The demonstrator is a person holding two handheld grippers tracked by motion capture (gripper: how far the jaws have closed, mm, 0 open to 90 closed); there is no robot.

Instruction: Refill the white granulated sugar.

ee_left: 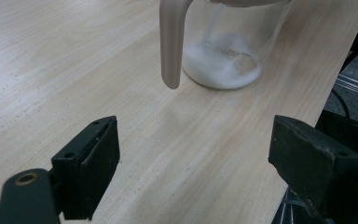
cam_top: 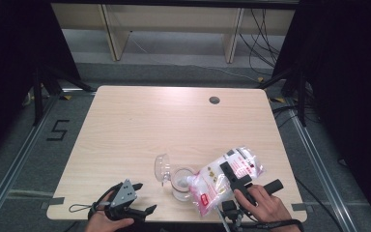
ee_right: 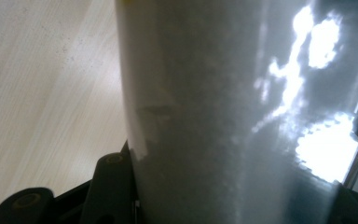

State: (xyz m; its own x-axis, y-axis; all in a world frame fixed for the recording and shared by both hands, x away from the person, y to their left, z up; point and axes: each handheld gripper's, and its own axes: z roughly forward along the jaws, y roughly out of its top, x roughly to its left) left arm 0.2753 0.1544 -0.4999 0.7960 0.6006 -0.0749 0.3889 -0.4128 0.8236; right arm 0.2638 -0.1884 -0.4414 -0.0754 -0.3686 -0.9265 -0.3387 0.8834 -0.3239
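Red-printed label on the bag (cam_top: 224,176); its writing is unreadable.

Bag (cam_top: 224,178): clear plastic with red print, full of white grains; you hold it tilted between your right jaws, mouth over the jar.
Jar (cam_top: 181,182): clear, handled, upright ahead of your left jaws, white grains at bottom.

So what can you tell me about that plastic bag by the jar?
The plastic bag is clear and crinkly, printed in red and white, and packed with white grains. It hangs tilted, its lower end over the mouth of the glass jar, which has white powder in its bottom. The right hand-held gripper is clamped across its middle, near the table's front edge.
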